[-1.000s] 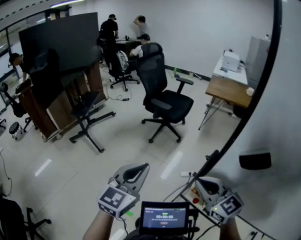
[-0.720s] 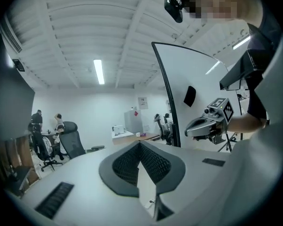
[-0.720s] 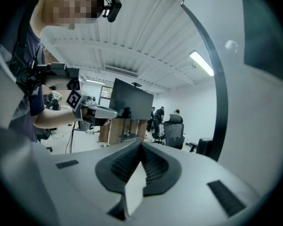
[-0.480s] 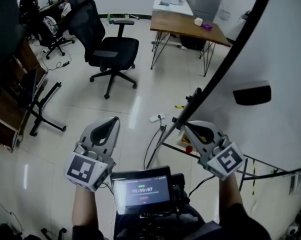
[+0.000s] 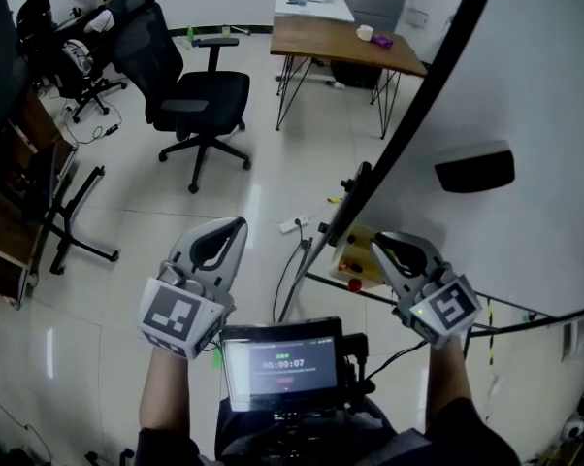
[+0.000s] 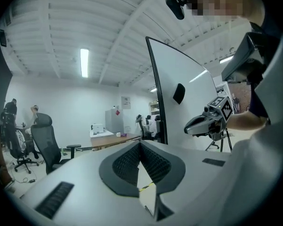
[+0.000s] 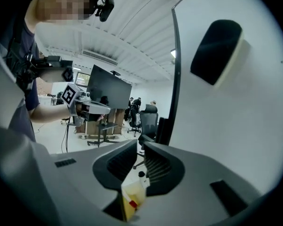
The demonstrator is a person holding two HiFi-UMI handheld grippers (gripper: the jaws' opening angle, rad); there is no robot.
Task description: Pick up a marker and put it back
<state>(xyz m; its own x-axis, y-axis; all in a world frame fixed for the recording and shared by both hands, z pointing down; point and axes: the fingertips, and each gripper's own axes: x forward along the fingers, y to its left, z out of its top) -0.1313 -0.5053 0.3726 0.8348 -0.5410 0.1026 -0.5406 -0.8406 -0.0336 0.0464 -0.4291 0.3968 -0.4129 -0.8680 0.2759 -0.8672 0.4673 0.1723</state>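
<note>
A whiteboard [image 5: 525,85] on a black stand fills the right of the head view, with a black eraser [image 5: 474,170] stuck on it. Below its lower edge sits a yellow box [image 5: 356,250], and a red-capped marker [image 5: 354,284] lies by it. My right gripper [image 5: 377,238] hovers just right of that box. Its jaws have just been opening; they stand a little apart with nothing between them. Through their gap in the right gripper view [image 7: 140,147] I see the yellow box [image 7: 132,192] and a red cap [image 7: 132,205]. My left gripper [image 5: 236,224] hangs over the floor to the left, shut and empty [image 6: 140,143].
A black office chair [image 5: 190,95] and a wooden table [image 5: 345,42] stand behind on the tiled floor. Cables and a power strip [image 5: 294,227] lie by the board's stand. A small screen [image 5: 280,367] sits between my arms. People sit at desks at the far left.
The head view has swung right and down, from the open room to the whiteboard's foot. Both grippers stand higher in the picture, and the right one is closer to the yellow box.
</note>
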